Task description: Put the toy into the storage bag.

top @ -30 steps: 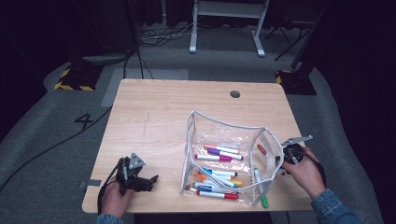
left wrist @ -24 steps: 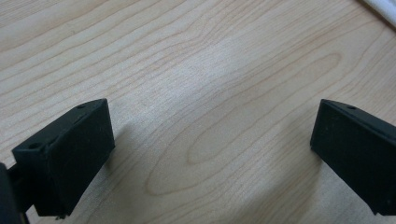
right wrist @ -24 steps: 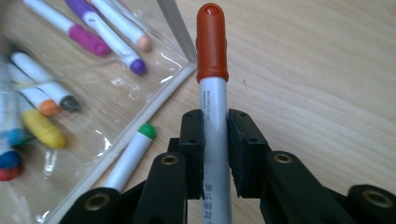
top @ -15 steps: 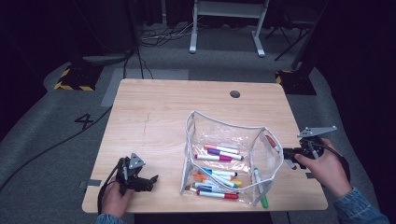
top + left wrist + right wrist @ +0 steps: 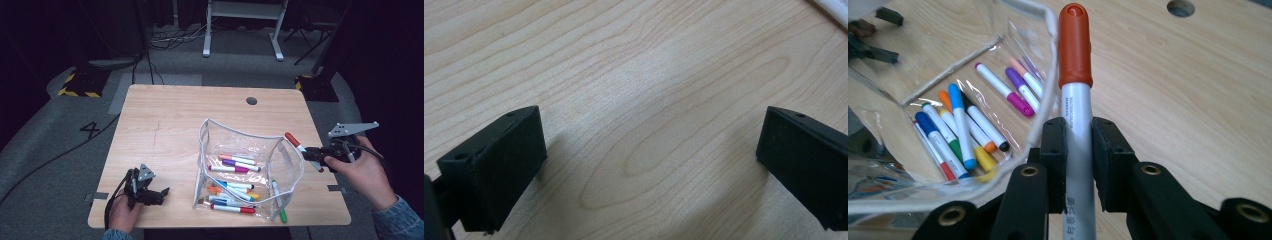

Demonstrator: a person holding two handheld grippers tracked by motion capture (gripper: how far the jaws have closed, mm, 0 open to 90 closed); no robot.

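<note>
The wooden table takes up the middle of the high view, with a small round hole near its far edge at about one o'clock from the centre. A clear zip pouch with a white rim stands open at about five o'clock from the table's centre, and a loose lot of coloured markers lies inside it; a green marker lies at the pouch's near right corner. At three o'clock of the pouch, above the table's right edge, the right gripper is clamped on a red-capped marker, cap pointing toward the pouch rim. At eight o'clock of the pouch, the left gripper sits low on the table, jaws spread wide over bare wood.
</note>
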